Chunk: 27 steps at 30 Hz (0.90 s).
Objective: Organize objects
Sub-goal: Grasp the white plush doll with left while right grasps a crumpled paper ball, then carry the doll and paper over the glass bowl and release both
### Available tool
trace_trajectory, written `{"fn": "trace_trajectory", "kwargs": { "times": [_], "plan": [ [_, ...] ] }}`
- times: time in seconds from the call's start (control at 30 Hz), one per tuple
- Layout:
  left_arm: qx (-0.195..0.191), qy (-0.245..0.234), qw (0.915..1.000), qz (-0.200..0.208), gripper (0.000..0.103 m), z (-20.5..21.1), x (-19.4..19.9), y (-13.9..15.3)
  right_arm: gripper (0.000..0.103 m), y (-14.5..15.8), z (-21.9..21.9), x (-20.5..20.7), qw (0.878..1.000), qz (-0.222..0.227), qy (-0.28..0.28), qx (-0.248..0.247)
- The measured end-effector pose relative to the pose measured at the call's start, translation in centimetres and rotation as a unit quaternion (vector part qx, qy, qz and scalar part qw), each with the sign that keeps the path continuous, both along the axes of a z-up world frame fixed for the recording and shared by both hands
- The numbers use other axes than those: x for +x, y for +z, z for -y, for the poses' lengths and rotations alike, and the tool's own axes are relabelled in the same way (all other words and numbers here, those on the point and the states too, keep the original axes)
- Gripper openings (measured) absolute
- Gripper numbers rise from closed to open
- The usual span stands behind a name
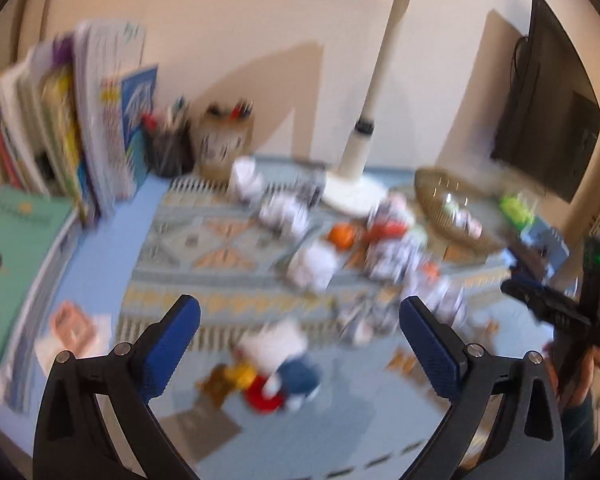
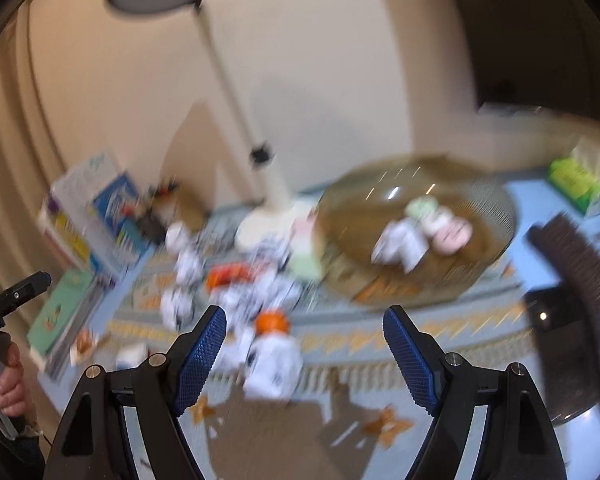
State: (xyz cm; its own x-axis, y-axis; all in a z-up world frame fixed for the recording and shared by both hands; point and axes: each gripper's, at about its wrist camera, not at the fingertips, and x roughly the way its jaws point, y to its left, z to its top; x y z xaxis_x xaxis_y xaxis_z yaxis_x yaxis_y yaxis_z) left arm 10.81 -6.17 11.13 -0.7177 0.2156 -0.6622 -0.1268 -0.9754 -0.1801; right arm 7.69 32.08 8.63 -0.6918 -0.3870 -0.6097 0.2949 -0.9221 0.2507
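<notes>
Both views are blurred by motion. Several crumpled white paper balls (image 1: 314, 266) and small orange pieces (image 1: 342, 236) lie scattered on a patterned mat (image 1: 204, 248). A brown wicker basket (image 2: 480, 248) holds a few paper balls and pale items (image 2: 404, 242); it also shows in the left wrist view (image 1: 440, 188). My left gripper (image 1: 300, 316) is open and empty above a small pile of white, red, blue and yellow pieces (image 1: 274, 376). My right gripper (image 2: 305, 322) is open and empty over a white ball with an orange piece (image 2: 274, 350).
A white desk lamp (image 1: 358, 188) stands behind the mat. Books (image 1: 100, 128) and pen holders (image 1: 224, 144) line the back left; a green book (image 1: 12, 256) lies flat. A dark monitor (image 1: 552, 112) hangs on the right wall. A green box (image 2: 576, 182) sits far right.
</notes>
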Motion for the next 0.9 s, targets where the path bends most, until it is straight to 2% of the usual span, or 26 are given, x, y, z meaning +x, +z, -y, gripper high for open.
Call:
{"fn": "trace_trajectory", "kwargs": {
  "times": [0.17, 0.3, 0.37, 0.43, 0.5, 0.6, 0.7, 0.73, 0.8, 0.9],
  "plan": [
    [0.001, 0.016, 0.9967, 0.08, 0.1, 0.4, -1.3, -6.9, 0.08, -5.1, 2.8, -0.6, 0.999, 0.038, 0.02, 0.03],
    [0.022, 0.014, 0.9941, 0.106, 0.1, -0.5, -2.7, -9.3, 0.08, -6.7, 3.0, -1.6, 0.997, 0.067, 0.02, 0.024],
    [0.007, 0.017, 0.993, 0.116, 0.096, -1.4, -3.7, -10.1, 0.08, -6.9, 3.1, -2.0, 0.996, 0.077, 0.021, 0.03],
    [-0.018, 0.016, 0.994, 0.107, 0.074, -2.2, -4.2, -10.1, 0.08, -7.1, 3.6, -2.4, 0.995, 0.083, 0.027, 0.039],
    [-0.024, 0.018, 0.9944, 0.102, 0.062, -2.4, -4.6, -9.9, 0.08, -7.2, 4.0, -2.7, 0.995, 0.086, 0.032, 0.048],
    [-0.004, 0.017, 0.9958, 0.09, 0.058, -2.1, -4.7, -9.7, 0.08, -8.0, 4.9, -3.2, 0.993, 0.095, 0.039, 0.06],
    [0.011, 0.005, 0.9966, 0.082, 0.058, -2.4, -5.5, -9.6, 0.081, -9.1, 6.2, -3.7, 0.989, 0.115, 0.046, 0.085],
    [0.014, 0.005, 0.9967, 0.08, 0.058, -2.5, -5.7, -9.6, 0.079, -9.0, 6.7, -3.7, 0.988, 0.105, 0.041, 0.103],
    [0.022, 0.001, 0.9965, 0.081, 0.058, -2.7, -6.3, -10.0, 0.05, -8.9, 7.1, -3.5, 0.989, 0.095, 0.049, 0.107],
    [0.027, -0.005, 0.9976, 0.063, 0.058, -2.7, -5.8, -9.6, 0.045, -8.7, 6.9, -3.0, 0.989, 0.082, 0.039, 0.116]
  ]
}}
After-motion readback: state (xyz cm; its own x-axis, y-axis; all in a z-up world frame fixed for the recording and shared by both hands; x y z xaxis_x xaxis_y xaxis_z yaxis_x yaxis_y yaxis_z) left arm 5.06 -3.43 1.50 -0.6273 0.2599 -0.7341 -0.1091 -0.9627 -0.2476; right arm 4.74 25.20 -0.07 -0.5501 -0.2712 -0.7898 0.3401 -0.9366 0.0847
